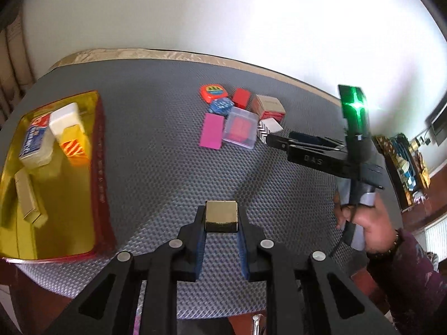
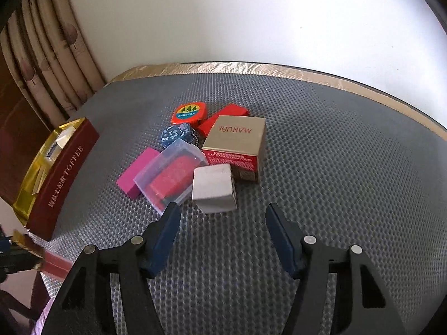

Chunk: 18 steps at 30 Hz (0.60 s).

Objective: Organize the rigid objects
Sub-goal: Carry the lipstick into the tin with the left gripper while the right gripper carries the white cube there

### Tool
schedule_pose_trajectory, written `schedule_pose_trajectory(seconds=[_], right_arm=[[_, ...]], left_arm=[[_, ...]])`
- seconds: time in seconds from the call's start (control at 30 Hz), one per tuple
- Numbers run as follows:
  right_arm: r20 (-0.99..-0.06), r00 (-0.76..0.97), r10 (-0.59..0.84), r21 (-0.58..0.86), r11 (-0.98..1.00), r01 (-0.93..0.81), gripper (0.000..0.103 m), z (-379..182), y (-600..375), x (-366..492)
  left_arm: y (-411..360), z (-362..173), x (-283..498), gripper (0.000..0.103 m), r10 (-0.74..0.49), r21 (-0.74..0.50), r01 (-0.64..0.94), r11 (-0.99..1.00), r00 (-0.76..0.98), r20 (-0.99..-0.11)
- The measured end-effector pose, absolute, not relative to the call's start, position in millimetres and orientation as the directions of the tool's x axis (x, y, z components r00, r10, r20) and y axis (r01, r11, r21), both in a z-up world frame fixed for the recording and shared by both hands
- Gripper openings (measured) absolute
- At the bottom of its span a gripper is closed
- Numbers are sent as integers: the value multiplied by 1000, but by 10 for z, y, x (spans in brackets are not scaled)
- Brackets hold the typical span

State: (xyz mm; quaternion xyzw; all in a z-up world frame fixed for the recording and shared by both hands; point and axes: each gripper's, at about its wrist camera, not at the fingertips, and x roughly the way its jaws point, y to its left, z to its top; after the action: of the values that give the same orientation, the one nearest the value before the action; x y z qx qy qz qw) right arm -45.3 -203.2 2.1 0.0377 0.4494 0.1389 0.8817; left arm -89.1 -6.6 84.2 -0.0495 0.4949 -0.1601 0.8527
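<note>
My left gripper (image 1: 221,209) is shut on a small gold box (image 1: 221,217), held above the grey mat. A red tin (image 1: 97,167) with a gold inside lies to its left and holds several boxes. My right gripper (image 2: 223,207) stands open over the mat, its fingertips just short of a white box (image 2: 213,187) with nothing between them. Behind that box is a pile: a gold and red MARUBI box (image 2: 237,142), a clear case (image 2: 170,173) with red contents, a pink block (image 2: 137,171), a blue patterned piece (image 2: 176,135), an orange tape measure (image 2: 190,113) and a red box (image 2: 223,120).
The grey mat (image 2: 335,167) covers a table with a tan edge against a white wall. A curtain (image 2: 50,55) hangs at the far left. A person's hand (image 1: 371,229) holds the right gripper (image 1: 269,139) at the right. The tin (image 2: 64,178) lies at the mat's left edge.
</note>
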Motion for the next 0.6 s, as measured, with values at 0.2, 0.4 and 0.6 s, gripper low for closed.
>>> schedule_pose_trajectory(seconds=[0.2, 0.4, 0.6], right_arm=[[-799, 536, 270, 187, 961, -206, 58, -73, -2004, -303], [-812, 525, 254, 156, 962, -223, 28, -59, -1918, -242], [-795, 543, 271, 179, 960, -218, 28, 55, -1985, -450]], left_arm=[[258, 956, -858, 20, -317, -278, 153, 948, 483, -816], [668, 1143, -884, 20, -298, -306, 75, 949, 525, -797], [1103, 1314, -854, 20, -232, -293, -17, 956, 569, -789]])
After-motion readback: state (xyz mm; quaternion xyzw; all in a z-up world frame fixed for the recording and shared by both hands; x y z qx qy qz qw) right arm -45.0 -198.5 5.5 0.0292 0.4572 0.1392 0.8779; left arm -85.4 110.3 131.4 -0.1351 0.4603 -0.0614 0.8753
